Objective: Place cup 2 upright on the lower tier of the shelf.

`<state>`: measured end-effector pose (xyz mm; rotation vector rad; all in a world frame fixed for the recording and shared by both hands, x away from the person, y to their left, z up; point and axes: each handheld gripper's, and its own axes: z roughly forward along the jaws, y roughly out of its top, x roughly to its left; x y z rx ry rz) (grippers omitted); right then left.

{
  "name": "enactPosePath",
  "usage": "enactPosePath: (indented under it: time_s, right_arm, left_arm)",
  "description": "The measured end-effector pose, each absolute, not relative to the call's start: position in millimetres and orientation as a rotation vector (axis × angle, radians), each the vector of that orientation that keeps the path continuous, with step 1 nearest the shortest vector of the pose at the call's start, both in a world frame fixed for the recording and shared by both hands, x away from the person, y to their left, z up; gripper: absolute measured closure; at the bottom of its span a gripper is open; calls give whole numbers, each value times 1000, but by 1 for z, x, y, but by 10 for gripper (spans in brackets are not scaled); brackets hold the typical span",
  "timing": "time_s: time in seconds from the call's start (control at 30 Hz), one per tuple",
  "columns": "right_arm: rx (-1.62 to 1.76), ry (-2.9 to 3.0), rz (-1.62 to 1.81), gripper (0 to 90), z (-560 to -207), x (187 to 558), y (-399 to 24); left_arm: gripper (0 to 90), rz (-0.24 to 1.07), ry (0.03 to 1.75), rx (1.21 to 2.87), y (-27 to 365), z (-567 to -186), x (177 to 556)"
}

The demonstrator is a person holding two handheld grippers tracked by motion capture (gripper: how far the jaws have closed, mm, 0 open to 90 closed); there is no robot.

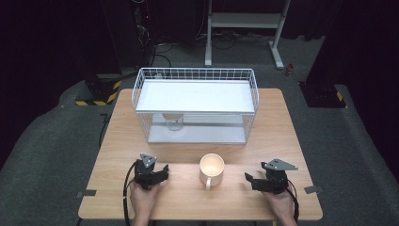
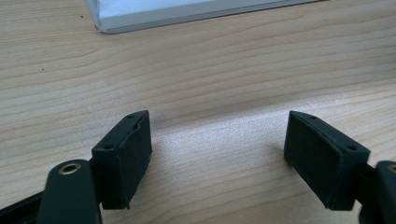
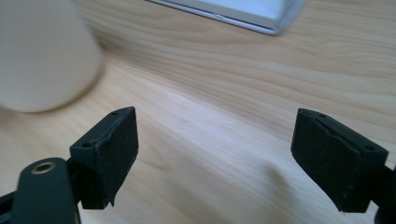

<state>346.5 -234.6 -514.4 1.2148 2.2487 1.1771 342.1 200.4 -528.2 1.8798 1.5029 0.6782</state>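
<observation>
A cream mug [image 1: 211,169] stands upright near the table's front middle, handle toward the front edge. My left gripper [image 1: 161,173] rests on the table to the mug's left, open, with bare wood between its jaws [image 2: 217,154]. To the mug's right sits my right gripper [image 1: 250,181], also open and holding nothing [image 3: 215,156]. In the right gripper view the mug [image 3: 42,56] is a blurred cream shape at the upper left. A small glass [image 1: 174,121] with a tan top stands on the lower level of the white wire shelf [image 1: 195,106] behind.
The wire shelf's white base edge [image 2: 196,11] lies just ahead of the left gripper, and its corner [image 3: 252,16] ahead of the right one. Tape marks [image 1: 86,193] sit at the table's front corners. A metal stand [image 1: 244,28] is on the floor beyond.
</observation>
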Motion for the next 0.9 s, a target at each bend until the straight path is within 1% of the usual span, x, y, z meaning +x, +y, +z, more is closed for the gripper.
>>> enactPosePath:
  time_s: [0.13, 0.3, 0.5, 0.9]
  right_arm:
    - [1157, 2266, 1297, 124, -509, 339, -225]
    - [1080, 2295, 1361, 106, -500, 335, -210]
    - [1029, 2311, 1453, 94, -493, 335, -194]
    - [898, 2357, 1482, 94, -476, 339, -165]
  left_arm:
    - [234, 678, 1502, 1880, 200, -528, 342]
    - [233, 678, 1502, 1880, 200, -528, 342]
    - [233, 677, 1502, 1880, 200, -528, 342]
    - [233, 677, 1503, 1880, 200, -528, 342]
